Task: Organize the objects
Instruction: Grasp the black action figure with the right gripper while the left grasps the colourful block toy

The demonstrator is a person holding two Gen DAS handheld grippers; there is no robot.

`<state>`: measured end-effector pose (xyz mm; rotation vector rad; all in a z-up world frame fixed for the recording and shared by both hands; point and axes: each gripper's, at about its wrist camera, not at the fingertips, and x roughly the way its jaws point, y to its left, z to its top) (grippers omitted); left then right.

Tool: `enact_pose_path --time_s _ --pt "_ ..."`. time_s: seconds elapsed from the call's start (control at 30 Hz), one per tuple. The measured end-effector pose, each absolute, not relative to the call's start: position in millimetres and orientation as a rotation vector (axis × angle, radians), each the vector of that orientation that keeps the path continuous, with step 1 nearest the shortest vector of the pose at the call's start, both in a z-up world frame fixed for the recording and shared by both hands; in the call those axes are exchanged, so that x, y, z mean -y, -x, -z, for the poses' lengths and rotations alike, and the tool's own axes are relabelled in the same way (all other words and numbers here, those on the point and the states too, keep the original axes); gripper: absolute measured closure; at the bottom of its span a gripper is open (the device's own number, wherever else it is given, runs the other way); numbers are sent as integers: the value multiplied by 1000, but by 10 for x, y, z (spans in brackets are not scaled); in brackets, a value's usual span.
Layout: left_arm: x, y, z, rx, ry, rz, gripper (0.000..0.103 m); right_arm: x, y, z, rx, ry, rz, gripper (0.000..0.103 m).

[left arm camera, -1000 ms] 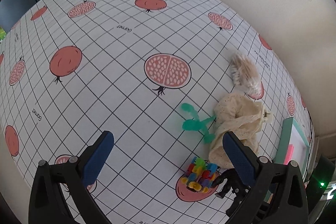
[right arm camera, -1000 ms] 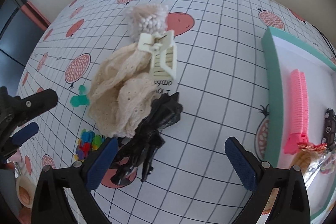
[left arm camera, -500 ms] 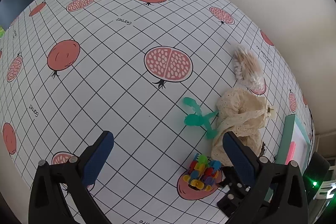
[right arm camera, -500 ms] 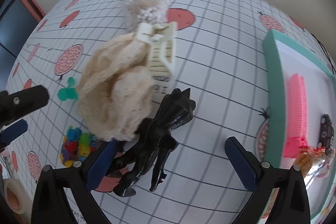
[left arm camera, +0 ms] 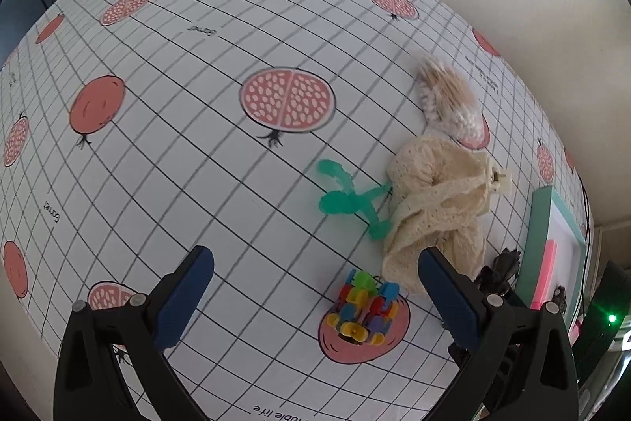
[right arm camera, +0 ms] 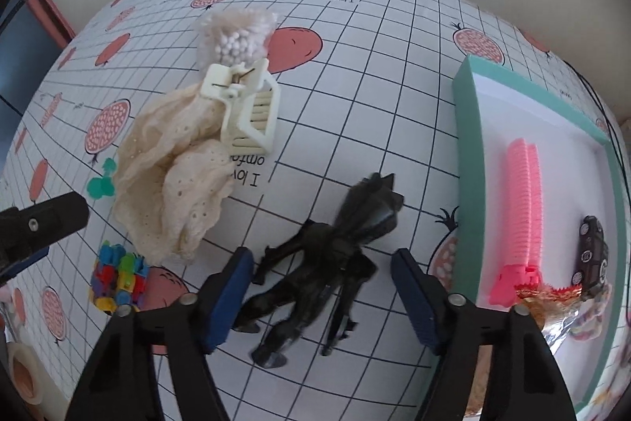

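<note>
Jaws of the right gripper (right arm camera: 321, 283) stood spread astride the black plastic action figure (right arm camera: 327, 255), lying lower-centre, its long axis running toward upper right. Left gripper (left arm camera: 315, 296) hung open, farther off. Right of frame, the teal-rimmed white tray (right arm camera: 467, 152) held a pink ribbed comb (right arm camera: 524, 212) and a small black toy car (right arm camera: 591, 255).

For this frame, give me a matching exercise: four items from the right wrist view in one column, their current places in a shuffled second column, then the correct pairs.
Items:
1. black figure
2. pink comb
3. cream hair clip
4. multicoloured block cluster

Places:
A. inside the teal tray
B. lying on the tablecloth between the open fingers of the right claw
C. partly on the cream lace cloth
D. on a printed pomegranate, left of the right claw, below the lace cloth

Pairs: 1-B, 2-A, 3-C, 4-D
</note>
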<state>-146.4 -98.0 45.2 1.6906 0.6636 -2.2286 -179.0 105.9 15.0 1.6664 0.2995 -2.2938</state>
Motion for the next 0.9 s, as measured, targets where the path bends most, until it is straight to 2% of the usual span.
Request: enact_pose_path --time_s 0.13,0.47,0.5,0.57,0.7,0.77,0.9 --pt "891 1480 -425 -613 -1729 2240 0 -1105 1797 -178 -304 -1653 2299 41" --pt "779 1512 -369 -542 -1793 2250 2 -1224 1828 -184 -319 -1631 2285 42" --pt "761 1515 -361 -530 -1800 2252 3 -1231 1831 -186 -319 -1630 2285 42" --pt "731 1522 -342 -513 -1816 2251 13 -1236 1832 -184 -318 -1631 2285 42" --pt "688 1532 -318 -499 -1839 2251 17 -1242 1840 -178 -320 -1630 2284 42" --pt "667 1539 -326 -487 -1843 2258 27 -1242 1837 -177 -319 -1631 2284 42" --pt "647 1545 -317 -497 -1864 2263 36 -1203 1806 -147 -320 -1636 2283 42"
